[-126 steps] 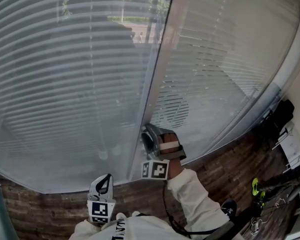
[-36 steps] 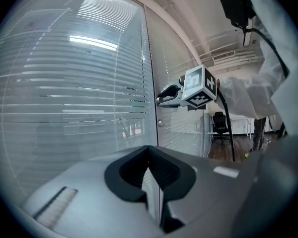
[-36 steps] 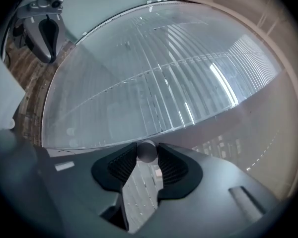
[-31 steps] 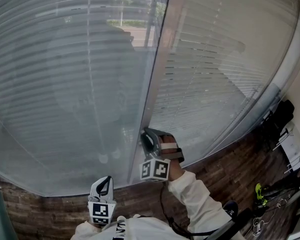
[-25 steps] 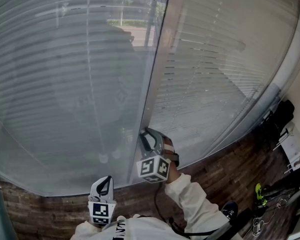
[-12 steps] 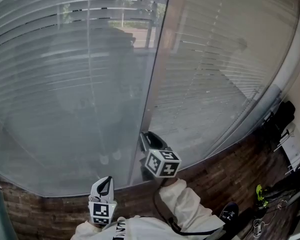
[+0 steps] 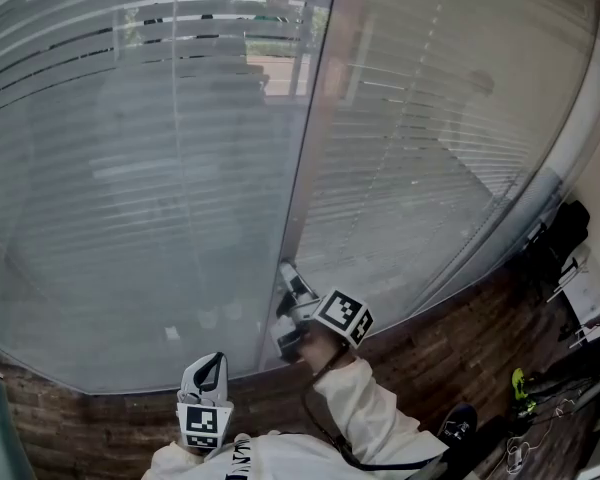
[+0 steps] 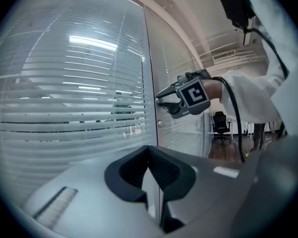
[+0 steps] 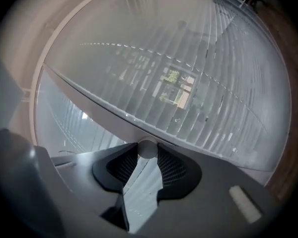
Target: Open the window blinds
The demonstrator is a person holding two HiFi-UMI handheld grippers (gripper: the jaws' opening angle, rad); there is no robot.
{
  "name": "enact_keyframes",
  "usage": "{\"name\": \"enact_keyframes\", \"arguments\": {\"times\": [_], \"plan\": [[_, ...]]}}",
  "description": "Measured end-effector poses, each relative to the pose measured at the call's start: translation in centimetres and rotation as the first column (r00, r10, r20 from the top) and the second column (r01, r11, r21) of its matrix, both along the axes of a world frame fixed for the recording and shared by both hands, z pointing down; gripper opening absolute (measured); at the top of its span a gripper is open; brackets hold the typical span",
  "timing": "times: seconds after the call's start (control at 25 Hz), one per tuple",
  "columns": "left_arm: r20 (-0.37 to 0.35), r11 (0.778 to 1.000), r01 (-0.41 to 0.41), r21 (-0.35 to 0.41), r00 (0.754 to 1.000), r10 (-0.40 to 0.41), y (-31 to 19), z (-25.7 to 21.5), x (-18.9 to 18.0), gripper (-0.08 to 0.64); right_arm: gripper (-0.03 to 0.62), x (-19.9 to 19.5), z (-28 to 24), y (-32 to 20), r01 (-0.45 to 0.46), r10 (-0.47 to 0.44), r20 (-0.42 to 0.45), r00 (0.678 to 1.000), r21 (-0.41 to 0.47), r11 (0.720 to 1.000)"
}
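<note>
Slatted blinds (image 7: 130,118) hang behind curved glass, in a left pane and a right pane (image 7: 430,118) split by a pale upright frame (image 7: 305,168). The left pane's upper slats stand tilted, with dark gaps showing the street outside. My right gripper (image 7: 288,308) is at the foot of that frame, shut on a small white round knob (image 9: 148,148) at its fingertips. The left gripper view shows it from the side (image 8: 163,101), its marker cube facing me. My left gripper (image 7: 213,358) hangs back below the glass, shut on nothing (image 8: 150,150).
Brown wood floor (image 7: 440,348) runs along the glass base. A black bag (image 7: 560,233) and white papers (image 7: 588,298) lie at the far right. An office chair (image 8: 219,128) stands behind. A black cable trails from the right sleeve (image 7: 380,418).
The right gripper has rolled on the knob, its marker cube swinging from lower left to the right. The left pane's upper slats have tilted, showing darker gaps. The left gripper stayed put.
</note>
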State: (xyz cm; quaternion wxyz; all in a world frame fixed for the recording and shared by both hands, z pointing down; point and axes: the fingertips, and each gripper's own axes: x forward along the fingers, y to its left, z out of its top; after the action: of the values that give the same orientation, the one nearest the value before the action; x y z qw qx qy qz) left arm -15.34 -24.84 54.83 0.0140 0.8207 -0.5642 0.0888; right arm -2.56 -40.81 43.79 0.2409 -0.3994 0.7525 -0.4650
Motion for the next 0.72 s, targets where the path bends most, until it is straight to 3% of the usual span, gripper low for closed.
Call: {"name": "enact_keyframes", "arguments": {"times": [0.16,0.4,0.48,0.56,0.72], "plan": [[0.002,1.000,0.004,-0.001,1.000,-0.004,0.0,-0.2,0.0,0.000,0.123,0.1,-0.1,-0.1,0.000,0.000,0.000,1.000,0.016,1.000],[0.005,1.000,0.012,-0.003,1.000,-0.012,0.3,0.0,-0.3,0.000,0.127,1.0,-0.7,0.2,0.000,0.010,-0.109,0.994,0.091,0.996],[0.005,1.000,0.015,-0.005,1.000,-0.015,0.4,0.1,-0.4,0.000,0.133,1.4,-1.3,0.4,0.017,0.012,-0.199,0.980,0.142,0.990],[0.004,1.000,0.012,-0.006,1.000,-0.012,0.5,0.1,-0.4,0.000,0.138,1.5,-2.1,0.6,0.050,0.034,-0.356,0.934,0.223,0.974],[0.005,1.000,-0.003,-0.005,1.000,0.003,0.4,0.1,0.2,0.000,0.141,1.3,-3.3,1.2,0.165,0.100,-0.631,0.769,0.347,0.923]]}}
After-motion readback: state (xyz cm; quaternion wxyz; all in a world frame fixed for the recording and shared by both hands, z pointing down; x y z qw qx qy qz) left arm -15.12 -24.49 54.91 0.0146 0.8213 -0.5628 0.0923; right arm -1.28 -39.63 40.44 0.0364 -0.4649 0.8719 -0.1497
